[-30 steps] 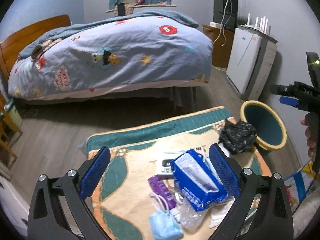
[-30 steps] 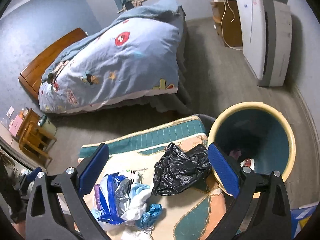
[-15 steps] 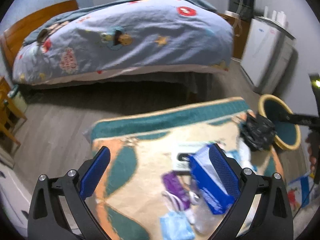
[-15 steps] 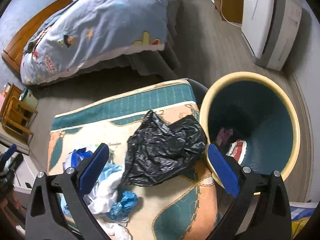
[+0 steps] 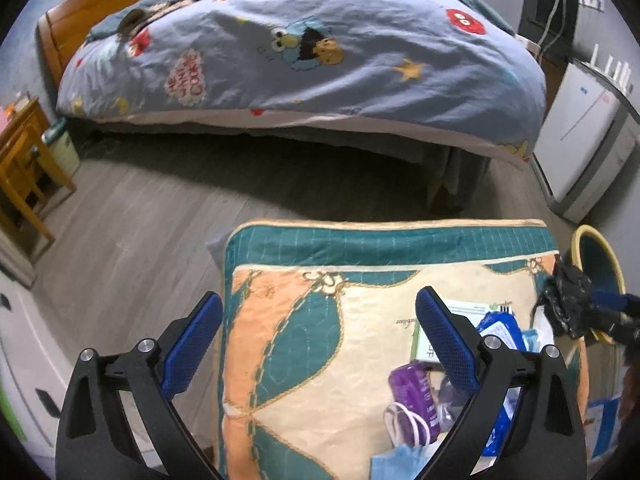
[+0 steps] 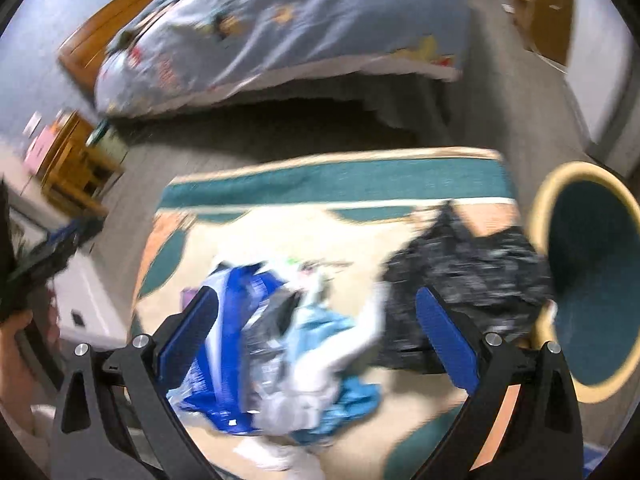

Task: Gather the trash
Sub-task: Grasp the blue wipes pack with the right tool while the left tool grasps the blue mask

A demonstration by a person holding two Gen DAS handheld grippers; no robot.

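Observation:
A trash pile lies on a patterned cushion top (image 5: pixel 304 344): a blue wrapper (image 6: pixel 228 332), a purple packet (image 5: pixel 414 388), a light blue mask (image 5: pixel 396 462) and white tissues (image 6: pixel 352 344). A crumpled black bag (image 6: pixel 468 280) sits at the cushion's right edge beside a yellow-rimmed teal bin (image 6: pixel 592 280). My left gripper (image 5: pixel 318 344) is open and empty over the bare left part of the cushion. My right gripper (image 6: pixel 316 332) is open above the blue wrapper and tissues. The right wrist view is blurred.
A bed with a cartoon quilt (image 5: pixel 304 52) stands behind the cushion. A white appliance (image 5: pixel 580 136) is at the right wall, a wooden stand (image 5: pixel 20 160) at the left. A white drawer unit (image 5: pixel 24 364) is close on the left.
My left gripper has swung left, away from the trash pile. My right gripper has swung left from the black bag and bin to over the blue wrapper and tissues.

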